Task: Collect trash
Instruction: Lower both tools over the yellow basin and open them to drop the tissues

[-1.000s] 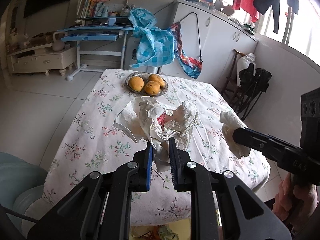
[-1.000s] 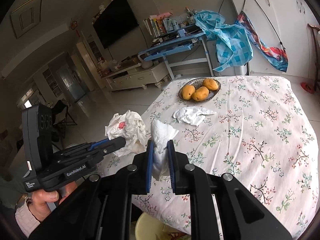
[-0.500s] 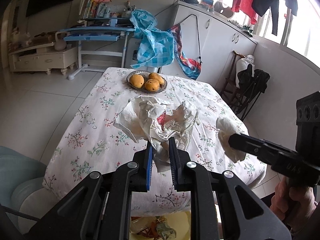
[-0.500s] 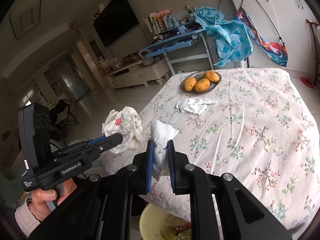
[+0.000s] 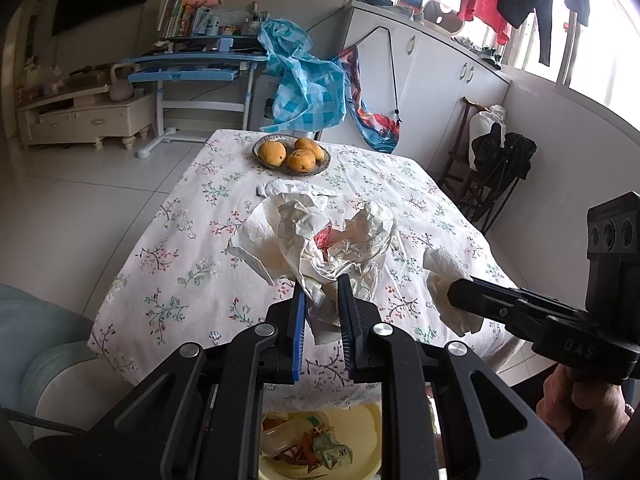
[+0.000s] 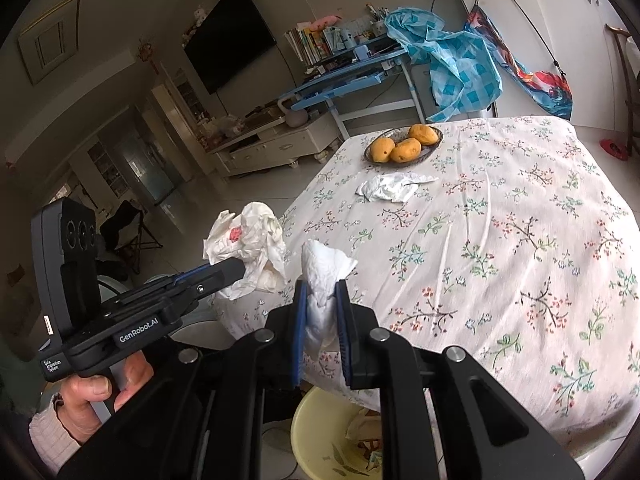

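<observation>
- I see a table (image 6: 500,240) under a floral cloth.
- At its far end sits a dish of mangoes (image 6: 403,145).
- Just nearer lies a crumpled white tissue (image 6: 390,187), flat on the cloth.

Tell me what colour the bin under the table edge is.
The bin is pale yellow, already holding some trash; the right wrist view shows it best.

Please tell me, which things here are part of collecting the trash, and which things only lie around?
Part of the job:
- crumpled wrapper in the left claw
- white tissue in the right claw
- crumpled tissue on the table
- yellow bin holding trash

Only lying around:
- plate of mangoes
- flowered tablecloth
- blue checked cloth on the desk
</observation>
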Tool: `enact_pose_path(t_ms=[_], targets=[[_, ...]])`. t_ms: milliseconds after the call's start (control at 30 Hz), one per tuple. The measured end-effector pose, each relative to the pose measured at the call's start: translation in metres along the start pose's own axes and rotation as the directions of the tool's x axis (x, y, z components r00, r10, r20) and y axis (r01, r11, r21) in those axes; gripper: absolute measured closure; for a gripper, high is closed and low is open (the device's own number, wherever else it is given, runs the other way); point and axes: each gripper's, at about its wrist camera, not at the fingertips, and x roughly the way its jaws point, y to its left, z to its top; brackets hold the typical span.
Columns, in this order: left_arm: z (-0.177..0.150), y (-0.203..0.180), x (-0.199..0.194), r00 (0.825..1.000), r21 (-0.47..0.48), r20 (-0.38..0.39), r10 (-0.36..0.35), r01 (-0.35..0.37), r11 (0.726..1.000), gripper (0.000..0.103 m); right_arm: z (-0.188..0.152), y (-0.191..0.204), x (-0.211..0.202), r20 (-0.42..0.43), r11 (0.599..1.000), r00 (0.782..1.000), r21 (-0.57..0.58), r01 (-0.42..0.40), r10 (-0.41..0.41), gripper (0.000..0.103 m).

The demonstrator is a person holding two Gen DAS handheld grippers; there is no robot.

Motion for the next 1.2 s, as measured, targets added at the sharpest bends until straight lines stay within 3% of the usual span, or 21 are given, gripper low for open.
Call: enact_pose_path(t_ms=[833, 1067, 1200], targets=[[-0.033, -0.012, -0.019, 0.999, 0.038, -0.040, 0.000, 0.001, 0.999, 0.088, -0.037, 0.011, -0.003, -0.064, 1.000, 0.998, 0.020, 0.004, -0.003, 0.087], [-0.045, -0.017, -0.016, 0.996, 0.043, -0.092, 0.015, -0.011, 0.999, 0.088, -0.048, 0.012, 0.001, -0.102, 0.999, 0.995, 0.040, -0.004, 0.008, 0.087], [-0.056, -0.019, -0.011, 0.987, 0.031, -0.157, 0.019, -0.015, 0.999, 0.088, -0.062, 0.012, 0.009, -0.175, 0.998, 0.985, 0.062, 0.012, -0.001, 0.087]])
